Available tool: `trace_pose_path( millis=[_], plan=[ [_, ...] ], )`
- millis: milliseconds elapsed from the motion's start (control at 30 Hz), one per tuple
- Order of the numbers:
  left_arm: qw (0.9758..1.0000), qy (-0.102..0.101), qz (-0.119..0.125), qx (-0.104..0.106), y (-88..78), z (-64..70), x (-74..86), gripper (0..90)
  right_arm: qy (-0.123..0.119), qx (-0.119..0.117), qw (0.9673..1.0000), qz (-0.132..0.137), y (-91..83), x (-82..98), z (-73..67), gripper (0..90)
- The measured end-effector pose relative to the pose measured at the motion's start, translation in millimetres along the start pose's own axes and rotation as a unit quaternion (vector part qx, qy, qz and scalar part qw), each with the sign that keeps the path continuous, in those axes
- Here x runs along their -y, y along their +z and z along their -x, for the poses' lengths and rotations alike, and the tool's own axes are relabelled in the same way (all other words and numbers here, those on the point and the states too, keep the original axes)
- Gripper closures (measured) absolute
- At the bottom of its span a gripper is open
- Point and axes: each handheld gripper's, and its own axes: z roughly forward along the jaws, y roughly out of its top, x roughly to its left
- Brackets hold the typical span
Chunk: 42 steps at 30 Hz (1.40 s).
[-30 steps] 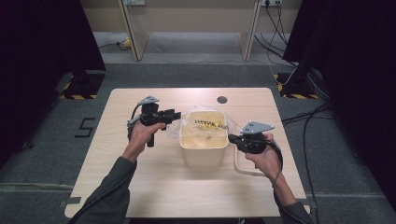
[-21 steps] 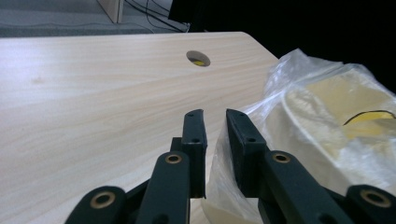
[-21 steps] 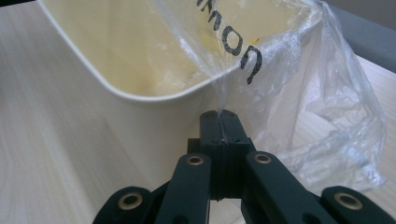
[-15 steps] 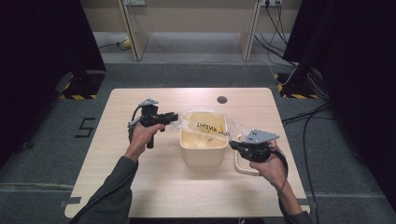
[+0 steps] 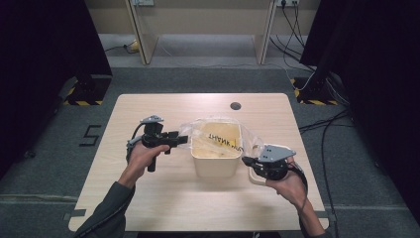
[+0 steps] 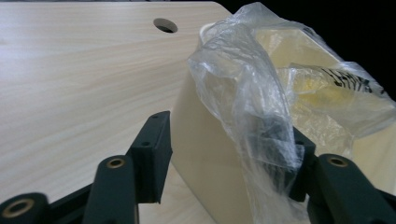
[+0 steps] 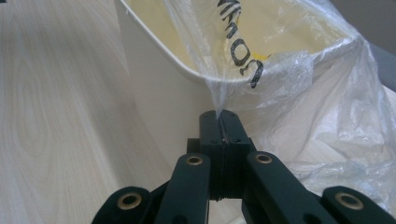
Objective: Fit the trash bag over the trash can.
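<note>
Your cream bin (image 5: 214,153) sits about mid-tabletop, a touch nearer your edge than the far one, with the clear plastic bag (image 5: 218,136) draped into it and spilling over both side rims. Black lettering on the bag shows inside the bin, and yellow shows there too.

Over on the left side, your left gripper (image 5: 179,140) is level, pointing at the bin's left wall. Its jaws have just been opening, and in the left gripper view they stand apart (image 6: 224,158): one pad is clear in the open over the wood, the other is behind a hanging fold of bag (image 6: 247,107) that droops over the rim. That fold lies loose between the jaws, and the film veils the far pad, so you are not pressing it from both sides.

On the right, your right gripper (image 5: 246,161) is at the bin's right near corner, towards the table's right edge. In the right gripper view its jaws are tight together (image 7: 219,122), pinching a thin twist of bag film (image 7: 243,65) that runs taut up to the bin's rim (image 7: 154,42). More crumpled film lies on the tabletop (image 7: 42,116) beside the bin
</note>
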Motion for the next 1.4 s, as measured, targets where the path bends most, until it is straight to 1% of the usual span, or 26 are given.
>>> trace_pose_path(
  millis=[67, 167, 233, 300, 367, 400, 467, 533, 600, 667, 733, 767, 800, 833, 867, 900, 933, 967, 1033, 1100, 1133, 1167, 1233, 1333, 1367, 1400],
  plan=[
    [1.0000, 0.001, 0.004, 0.008, -2.7, 1.7, 3.4, 50.8, -0.001, -0.004, 1.0000, -0.003, 1.1, 1.7, -1.5, 90.0],
    [1.0000, 0.005, 0.000, 0.009, -4.3, 2.7, 6.6, 51.0, -0.005, -0.011, 0.9999, -0.012, 3.7, 3.9, -4.5, 90.0],
    [0.9999, 0.009, -0.002, 0.014, -4.5, 3.0, 8.5, 51.5, -0.005, -0.013, 0.9998, -0.015, 6.9, 6.0, -5.4, 90.0],
    [0.9998, 0.014, -0.002, 0.015, -4.6, 4.0, 10.2, 52.6, -0.001, -0.016, 0.9997, -0.019, 9.5, 7.9, -5.8, 90.0],
    [0.9996, 0.023, -0.006, 0.017, -5.6, 6.1, 11.4, 52.6, -0.002, -0.017, 0.9995, -0.026, 11.7, 9.7, -5.6, 90.0],
    [0.9993, 0.031, -0.010, 0.020, -6.2, 7.4, 12.2, 52.4, -0.001, -0.017, 0.9995, -0.027, 12.5, 10.8, -5.2, 90.0],
    [0.9988, 0.039, -0.017, 0.025, -8.3, 8.6, 14.3, 52.2, 0.004, -0.018, 0.9994, -0.030, 13.4, 13.4, -4.3, 90.0],
    [0.9978, 0.051, -0.032, 0.029, -10.3, 7.6, 17.4, 51.8, 0.008, -0.017, 0.9992, -0.035, 13.9, 15.7, -2.9, 90.0],
    [0.9969, 0.065, -0.043, 0.012, -10.8, 5.2, 20.6, 51.0, 0.013, -0.015, 0.9991, -0.036, 14.3, 17.2, -1.2, 90.0],
    [0.9970, 0.061, -0.046, 0.009, -9.4, 3.0, 22.9, 50.0, 0.023, -0.018, 0.9990, -0.033, 15.6, 18.8, 0.4, 89.0],
    [0.9956, 0.076, -0.054, -0.002, -6.3, 3.9, 24.6, 50.6, 0.025, -0.017, 0.9990, -0.033, 17.4, 20.3, 0.8, 88.1],
    [0.9951, 0.080, -0.058, -0.005, -4.3, 4.2, 25.5, 50.4, 0.026, -0.016, 0.9990, -0.034, 17.7, 20.5, 0.8, 85.5],
    [0.9952, 0.079, -0.058, -0.005, -2.8, 4.1, 26.2, 50.1, 0.033, -0.013, 0.9988, -0.034, 17.6, 20.5, 1.0, 81.2],
    [0.9958, 0.074, -0.053, -0.009, -2.1, 3.8, 26.2, 49.6, 0.044, -0.013, 0.9983, -0.035, 16.8, 20.3, 1.2, 76.3],
    [0.9961, 0.071, -0.049, -0.015, -2.4, 3.6, 25.4, 48.6, 0.050, -0.015, 0.9979, -0.038, 15.6, 19.7, 1.4, 71.4],
    [0.9962, 0.070, -0.047, -0.021, -3.0, 3.7, 24.3, 47.9, 0.054, -0.011, 0.9977, -0.038, 13.2, 18.3, 1.0, 67.0],
    [0.9962, 0.071, -0.045, -0.022, -4.3, 3.5, 22.8, 46.8, 0.058, -0.009, 0.9977, -0.036, 9.8, 16.2, 0.8, 64.1],
    [0.9967, 0.067, -0.040, -0.022, -5.9, 3.5, 21.4, 45.4, 0.058, -0.010, 0.9977, -0.034, 5.6, 13.7, 1.1, 59.6],
    [0.9970, 0.065, -0.035, -0.021, -9.5, 4.1, 18.7, 40.3, 0.072, -0.005, 0.9970, -0.027, -3.8, 7.8, 2.1, 52.6],
    [0.9969, 0.068, -0.034, -0.018, -12.9, 5.2, 17.2, 37.6, 0.077, -0.011, 0.9968, -0.019, -13.4, 2.5, 4.0, 46.1],
    [0.9970, 0.068, -0.033, -0.017, -14.3, 5.7, 16.7, 35.6, 0.080, -0.006, 0.9967, -0.012, -17.8, 0.1, 5.3, 42.7],
    [0.9971, 0.069, -0.030, -0.016, -15.7, 6.3, 16.2, 33.5, 0.089, 0.000, 0.9960, -0.002, -22.0, -2.4, 6.9, 39.6],
    [0.9976, 0.066, -0.019, -0.007, -18.3, 7.9, 14.9, 28.7, 0.105, 0.007, 0.9941, 0.025, -29.0, -6.6, 12.4, 39.1],
    [0.9970, 0.077, -0.006, 0.007, -21.2, 12.5, 11.8, 25.6, 0.118, 0.045, 0.9908, 0.051, -33.6, -13.9, 25.3, 39.3],
    [0.9968, 0.079, -0.003, 0.012, -21.1, 14.1, 10.8, 25.1, 0.126, 0.053, 0.9889, 0.058, -32.5, -16.2, 29.9, 40.1],
    [0.9967, 0.080, -0.001, 0.017, -20.8, 15.5, 9.7, 24.1, 0.128, 0.062, 0.9880, 0.061, -30.0, -18.3, 34.3, 41.5]
  ],
)
